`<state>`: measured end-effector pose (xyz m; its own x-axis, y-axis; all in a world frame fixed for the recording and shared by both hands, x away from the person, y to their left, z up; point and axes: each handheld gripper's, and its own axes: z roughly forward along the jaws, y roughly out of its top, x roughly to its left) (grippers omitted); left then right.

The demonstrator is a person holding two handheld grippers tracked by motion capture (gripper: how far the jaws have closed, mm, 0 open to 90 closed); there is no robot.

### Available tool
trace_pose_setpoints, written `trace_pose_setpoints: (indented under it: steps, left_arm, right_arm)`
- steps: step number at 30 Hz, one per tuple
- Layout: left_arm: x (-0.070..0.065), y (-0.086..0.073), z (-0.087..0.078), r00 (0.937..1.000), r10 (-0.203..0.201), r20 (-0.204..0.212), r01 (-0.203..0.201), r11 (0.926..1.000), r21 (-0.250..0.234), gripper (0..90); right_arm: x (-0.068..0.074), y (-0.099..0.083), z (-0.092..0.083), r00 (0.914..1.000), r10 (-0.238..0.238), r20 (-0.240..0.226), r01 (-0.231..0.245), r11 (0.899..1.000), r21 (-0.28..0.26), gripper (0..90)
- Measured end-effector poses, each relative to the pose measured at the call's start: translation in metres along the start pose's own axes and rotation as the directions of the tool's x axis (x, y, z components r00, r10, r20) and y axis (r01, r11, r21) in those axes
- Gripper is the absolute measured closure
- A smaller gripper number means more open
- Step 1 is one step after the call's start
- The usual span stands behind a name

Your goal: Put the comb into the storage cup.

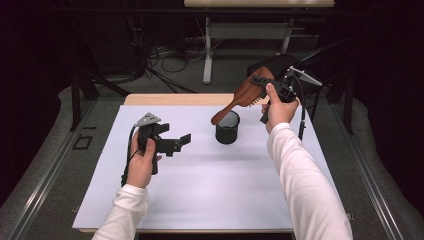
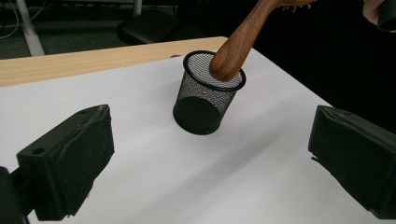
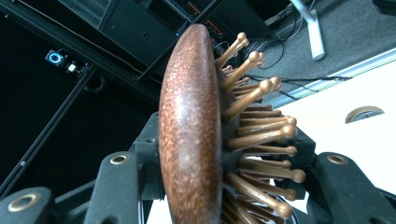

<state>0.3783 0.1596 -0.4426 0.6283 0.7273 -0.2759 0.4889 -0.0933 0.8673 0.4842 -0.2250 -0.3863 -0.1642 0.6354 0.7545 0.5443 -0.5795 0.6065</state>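
In the high view, a wooden hairbrush (image 1: 245, 93) is hanging tilted above the far part of the white table (image 1: 210, 190). It is reddish brown, with an oval head and a slim handle that is sloping down to the left. The handle's rounded end is sitting just at the rim of a black mesh cup (image 1: 227, 127), which is standing upright near the middle of the table's far half. The right gripper (image 1: 260, 82) is clenching the head of the brush, raised over the table's far right corner, with the person's right hand (image 1: 277, 110) wrapped around its body. The left gripper (image 1: 182, 141) is hovering low over the table to the left of the cup, well apart from it, with the left hand (image 1: 141, 162) holding it and its jaws standing released with nothing between them.

In the left gripper view, the two black jaws are standing wide apart at the bottom corners, and bare white table is lying between them. Beyond them the cup (image 2: 208, 93) is showing its fine mesh wall and dark solid base. The brush handle (image 2: 240, 42) is coming down from the upper right, its smooth rounded tip dipping inside the cup's rim.

In the right gripper view, the brush head (image 3: 191, 135) is standing edge-on between the jaws, which are pressing it from both sides. Its back is a speckled, glossy brown curve on the left, and rows of ball-tipped wooden pins (image 3: 261, 140) are sticking out to the right.
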Motion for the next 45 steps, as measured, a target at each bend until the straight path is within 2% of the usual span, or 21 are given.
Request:
trace_pose_setpoints:
  steps: [11,31,40,45]
  left_arm:
    - [0.000,-0.001,0.001,1.0000,-0.003,0.000,0.003,1.0000,0.004,0.3]
    - [0.002,-0.002,0.001,1.0000,-0.004,-0.005,0.004,1.0000,0.008,0.3]
    - [0.002,-0.002,0.001,1.0000,-0.005,-0.005,0.005,1.0000,0.008,0.3]
    - [0.002,-0.003,0.001,0.9999,-0.008,-0.006,0.008,0.9999,0.011,0.3]
  right_arm:
    - [-0.003,0.002,0.000,0.9997,-0.015,0.020,0.016,0.999,-0.037,47.0]
    - [-0.010,0.001,0.004,0.9958,-0.032,0.086,0.039,0.996,-0.085,47.0]
    - [-0.011,-0.001,0.004,0.9920,-0.061,0.111,0.071,0.994,-0.088,47.0]
    - [-0.016,-0.006,0.006,0.9909,-0.056,0.122,0.068,0.994,-0.090,47.0]
